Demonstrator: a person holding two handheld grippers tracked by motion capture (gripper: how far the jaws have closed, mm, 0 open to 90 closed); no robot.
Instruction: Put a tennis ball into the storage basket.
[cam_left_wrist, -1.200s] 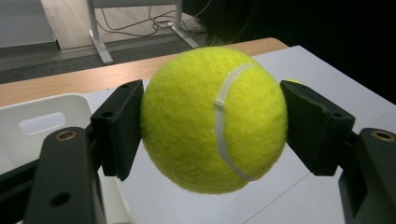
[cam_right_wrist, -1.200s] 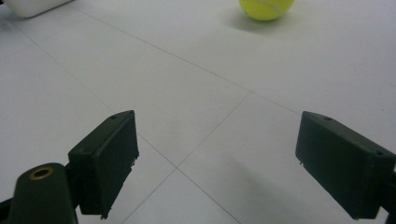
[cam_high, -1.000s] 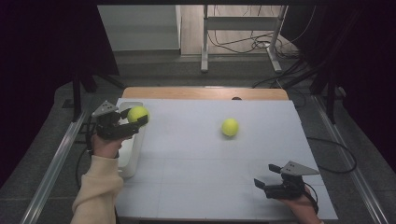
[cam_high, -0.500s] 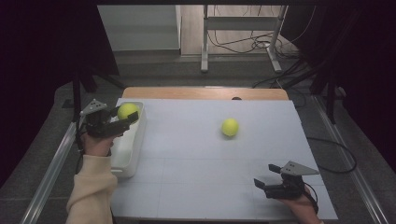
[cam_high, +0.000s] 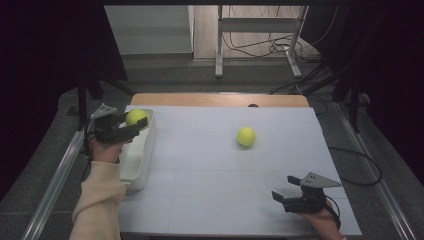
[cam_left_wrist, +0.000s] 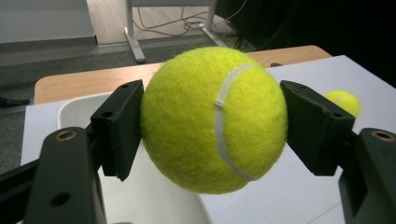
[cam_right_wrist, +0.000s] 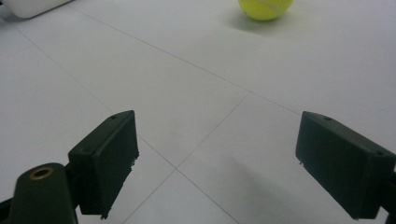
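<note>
Over the far end of the white bin (cam_high: 134, 167), your left tool (cam_high: 131, 126) is gripping 1 tennis ball (cam_high: 135, 117), its 2 black pads pressing on opposite sides of the ball. In the left gripper view that ball (cam_left_wrist: 215, 119) is sitting squarely between the jaws, its white seam curving down the side facing the camera, with the bin's rim (cam_left_wrist: 74, 103) showing behind and below it. The ball is hanging above the bin, not resting in it. Your left hand (cam_high: 106, 149) is reaching in beside the bin's outer wall, the cream sleeve (cam_high: 97, 202) trailing back along that wall.

The bin is lying along the left edge of the white worktop (cam_high: 210, 170). A second tennis ball (cam_high: 246, 136) is resting on the worktop well to the right of the bin, with nothing touching it; in the right gripper view it (cam_right_wrist: 265, 8) is showing at the top edge.

Your right tool (cam_high: 279, 198) is sitting far from the bin, at the worktop's near right corner, low over the surface. Its jaws are standing wide apart with only bare worktop (cam_right_wrist: 215, 84) between them, so it is released and holding nothing.
</note>
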